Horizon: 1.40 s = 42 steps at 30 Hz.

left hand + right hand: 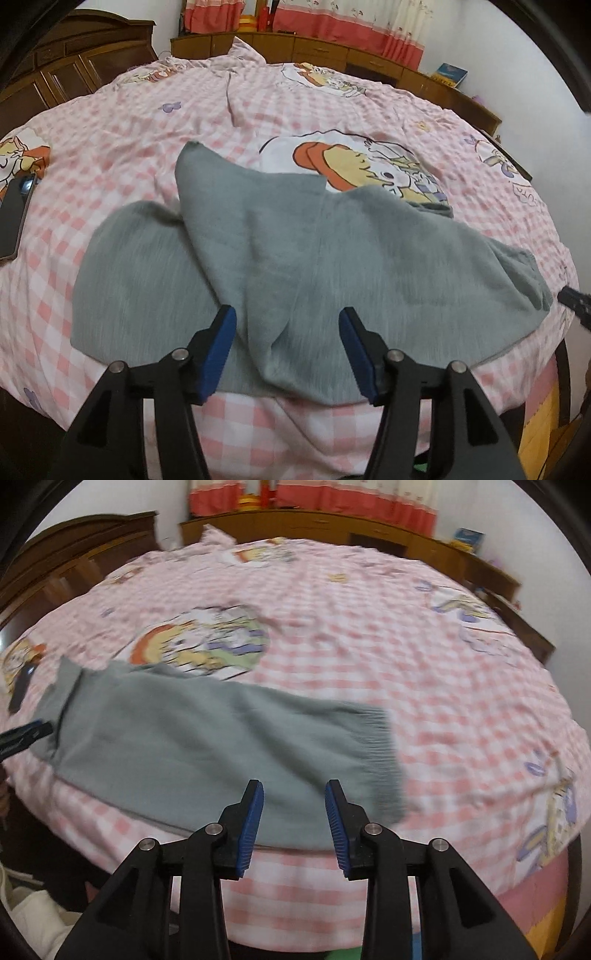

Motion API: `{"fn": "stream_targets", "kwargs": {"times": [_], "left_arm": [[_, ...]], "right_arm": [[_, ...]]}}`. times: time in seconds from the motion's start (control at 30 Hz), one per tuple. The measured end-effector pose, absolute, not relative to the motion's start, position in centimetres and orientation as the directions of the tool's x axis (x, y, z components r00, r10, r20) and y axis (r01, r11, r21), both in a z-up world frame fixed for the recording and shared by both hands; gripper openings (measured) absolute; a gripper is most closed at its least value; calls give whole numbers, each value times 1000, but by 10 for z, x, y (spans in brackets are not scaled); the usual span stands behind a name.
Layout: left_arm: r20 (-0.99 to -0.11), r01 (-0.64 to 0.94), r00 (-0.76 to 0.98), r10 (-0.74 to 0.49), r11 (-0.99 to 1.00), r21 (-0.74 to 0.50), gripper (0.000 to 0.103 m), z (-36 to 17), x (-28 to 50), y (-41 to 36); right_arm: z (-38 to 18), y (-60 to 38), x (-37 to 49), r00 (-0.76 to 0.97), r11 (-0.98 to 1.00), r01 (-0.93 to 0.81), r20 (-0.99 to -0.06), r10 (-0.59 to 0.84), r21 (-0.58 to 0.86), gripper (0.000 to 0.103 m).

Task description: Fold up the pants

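Observation:
Grey pants point(295, 251) lie across the near edge of the bed, one part folded over and running up to a point at the back left. In the right wrist view the pants point(203, 738) stretch left to right and end in a ribbed band point(384, 753). My left gripper point(288, 319) hangs open just above the cloth, with nothing pinched between its blue pads. My right gripper point(294, 790) is also open, over the pants close to the ribbed end. A tip of the other gripper shows at each view's edge.
The pink checked bedspread point(332, 110) with cartoon prints covers the whole bed. A dark phone point(14, 218) lies at its left side. Wooden cabinets point(314, 48) and a headboard point(55, 74) border the far sides, and a blue book point(450, 74) rests on the cabinet.

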<state>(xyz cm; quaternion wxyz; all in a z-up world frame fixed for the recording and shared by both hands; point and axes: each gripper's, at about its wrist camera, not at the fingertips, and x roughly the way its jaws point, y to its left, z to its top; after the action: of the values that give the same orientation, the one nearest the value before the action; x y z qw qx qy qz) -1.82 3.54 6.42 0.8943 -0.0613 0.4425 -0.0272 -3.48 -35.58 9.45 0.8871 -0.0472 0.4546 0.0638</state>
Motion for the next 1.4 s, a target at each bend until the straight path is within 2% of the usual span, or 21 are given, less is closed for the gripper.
{"fn": "stream_targets", "kwargs": {"times": [0.2,0.33,0.43,0.47,0.5,0.53,0.6,0.67,0.83,1.0,1.2,1.4], "left_arm": [[-803,-44,585,-115,984,-174,61,60,9,31],[-798,-62,602,-28,995,-82,61,54,31,21],[-799,-95,601,31,995,-32,61,43,40,19],[-793,-100,608,38,995,-29,61,41,41,19],[-785,-103,618,40,994,-31,57,40,39,21],[-774,-109,632,39,993,-39,39,42,37,24],[-770,-118,638,12,990,-82,18,47,33,32],[-758,-127,652,-28,981,-145,10,57,26,44],[-702,-199,711,46,970,-138,7,80,-9,83],[-731,-299,673,115,946,-127,7,64,-33,126],[-797,-373,594,111,916,-150,7,21,-49,159],[-786,-346,614,75,921,-182,7,21,-61,166]], "right_arm": [[51,-313,-19,492,976,-191,-851,184,101,35],[19,-294,-11,438,968,-173,-866,241,181,36],[9,-287,-12,466,972,-159,-854,231,175,48],[8,-286,-14,474,967,-169,-845,248,190,58],[7,-285,-16,476,961,-184,-837,269,205,65],[7,-286,-17,476,958,-194,-834,278,209,66],[6,-282,-18,479,960,-207,-836,267,188,68],[7,-280,-18,477,961,-209,-839,262,181,69],[7,-283,-19,481,958,-205,-832,275,198,69],[8,-281,-19,485,963,-195,-835,261,188,69],[8,-278,-16,478,970,-182,-847,232,163,69],[8,-272,-14,469,973,-184,-858,212,140,75]]}}
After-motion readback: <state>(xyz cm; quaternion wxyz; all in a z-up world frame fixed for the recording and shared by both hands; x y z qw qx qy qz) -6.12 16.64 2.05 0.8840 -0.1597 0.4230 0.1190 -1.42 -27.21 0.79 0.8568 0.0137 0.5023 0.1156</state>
